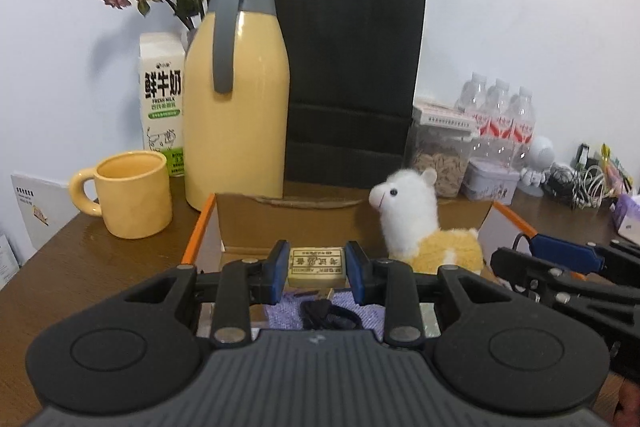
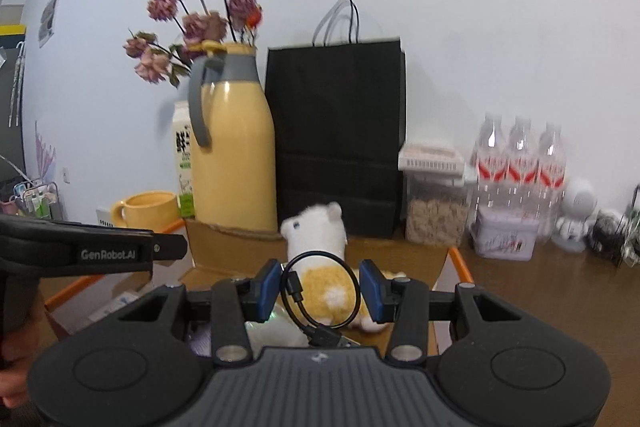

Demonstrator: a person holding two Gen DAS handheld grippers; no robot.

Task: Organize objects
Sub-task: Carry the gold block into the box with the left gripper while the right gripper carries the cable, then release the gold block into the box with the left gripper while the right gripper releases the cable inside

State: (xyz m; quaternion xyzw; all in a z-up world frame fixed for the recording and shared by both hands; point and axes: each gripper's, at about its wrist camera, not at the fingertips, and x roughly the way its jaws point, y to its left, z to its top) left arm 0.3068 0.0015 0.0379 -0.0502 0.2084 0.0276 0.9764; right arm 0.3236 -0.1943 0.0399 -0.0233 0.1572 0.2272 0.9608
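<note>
Eraser (image 1: 317, 265) pinched in left fingers (image 1: 279, 265) shows only there; looped cable (image 2: 320, 293) in right fingers (image 2: 267, 290) only here.

I see a brown table (image 1: 100, 267) bearing a mug (image 1: 132, 195), flask (image 1: 236, 107), milk carton (image 1: 162, 99), black bag (image 1: 348, 87), open box (image 1: 256, 223) and bottles (image 1: 500, 119).

The milk carton (image 2: 183, 163) at ten o'clock hides half behind the yellow flask (image 2: 234, 147); its print blurs.
</note>
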